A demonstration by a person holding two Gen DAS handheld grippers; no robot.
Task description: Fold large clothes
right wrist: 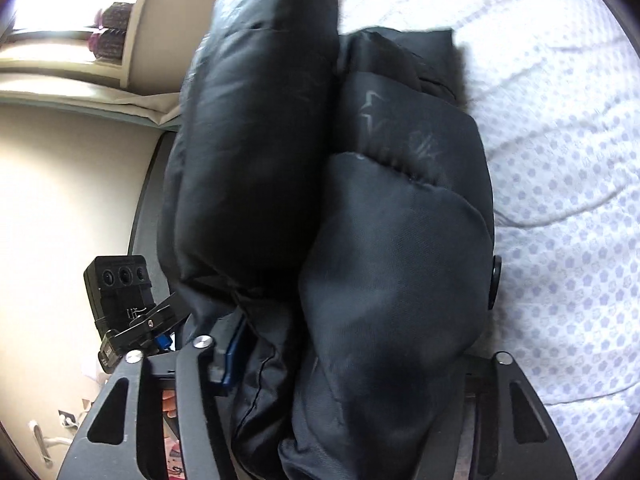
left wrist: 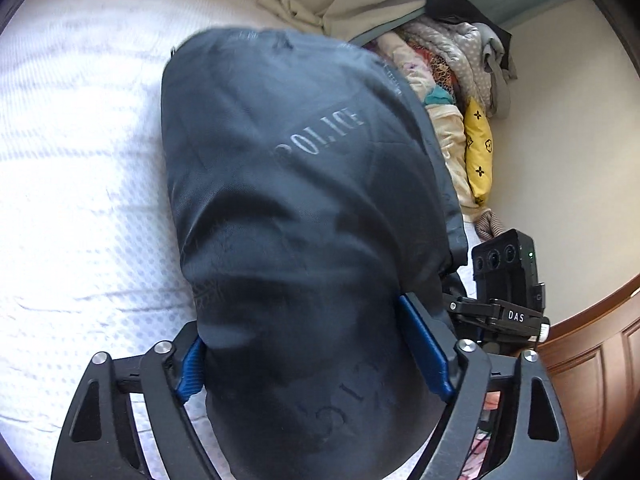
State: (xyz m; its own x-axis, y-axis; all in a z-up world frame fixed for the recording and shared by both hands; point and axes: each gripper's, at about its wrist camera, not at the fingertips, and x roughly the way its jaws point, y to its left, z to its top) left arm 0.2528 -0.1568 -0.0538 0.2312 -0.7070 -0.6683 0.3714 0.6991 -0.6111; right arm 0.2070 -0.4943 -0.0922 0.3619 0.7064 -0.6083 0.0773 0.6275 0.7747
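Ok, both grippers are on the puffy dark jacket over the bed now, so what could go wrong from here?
1. The dark jacket is thick and slick; the left gripper squeezes only a bulging fold, which may slip out.
2. In the right wrist view the jacket hides one finger of the right gripper, so its bite is uncertain.
3. The clothes pile lies close beside the jacket and could snag or topple.

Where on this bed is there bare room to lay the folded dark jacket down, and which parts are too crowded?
Free: the white dotted bedsheet left of the dark jacket in the left wrist view, out to the crumpled cream fabric; in the right wrist view, the sheet right of the jacket. Crowded: the pile of clothes and the yellow pillow between jacket and wall.
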